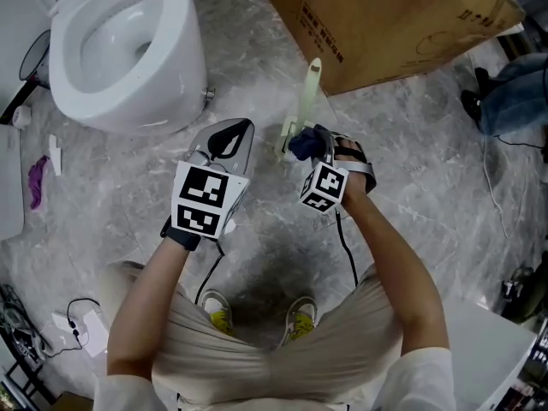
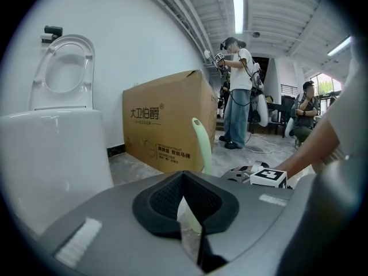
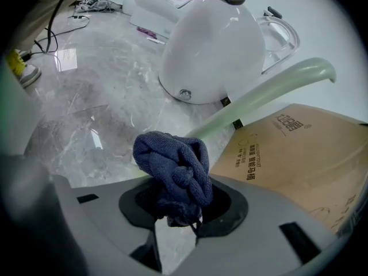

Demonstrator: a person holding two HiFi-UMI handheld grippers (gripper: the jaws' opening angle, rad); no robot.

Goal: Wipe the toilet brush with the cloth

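Done so far: the right tongs (image 1: 318,142) hold the cloth (image 1: 301,146) at the low end of the brush (image 1: 310,88), just right of the toilet (image 1: 128,50).
Still to do: I think the rubbing is only starting. No view shows a wiped part, so most of the handle may be left.

Head view, brush: a pale green handle leans up from the floor, between the toilet and a brown box (image 1: 385,24).
Head view, left tongs (image 1: 229,137): just below the toilet, beside the brush but not touching it.
Head view only: both tongs at once, and that the right tongs are farther from the toilet than the left.

Left gripper view, left tongs (image 2: 185,209): almost closed, with only a thin slit, and nothing in them.
Left gripper view, brush (image 2: 201,145): it stands up right of the toilet (image 2: 52,154), in front of the box (image 2: 167,125). Its low end is hidden.
Left gripper view only: the toilet seat (image 2: 62,73) is up, and people (image 2: 236,91) stand far behind the toilet.

Right gripper view, right tongs (image 3: 183,209): closed tight on the dark blue cloth (image 3: 175,165), which sticks out in a ball.
Right gripper view, brush (image 3: 264,94): the handle runs behind the cloth, past the toilet (image 3: 213,45). I cannot tell if they touch.
Right gripper view only: how the cloth is pinched.

No view: the bristle end.
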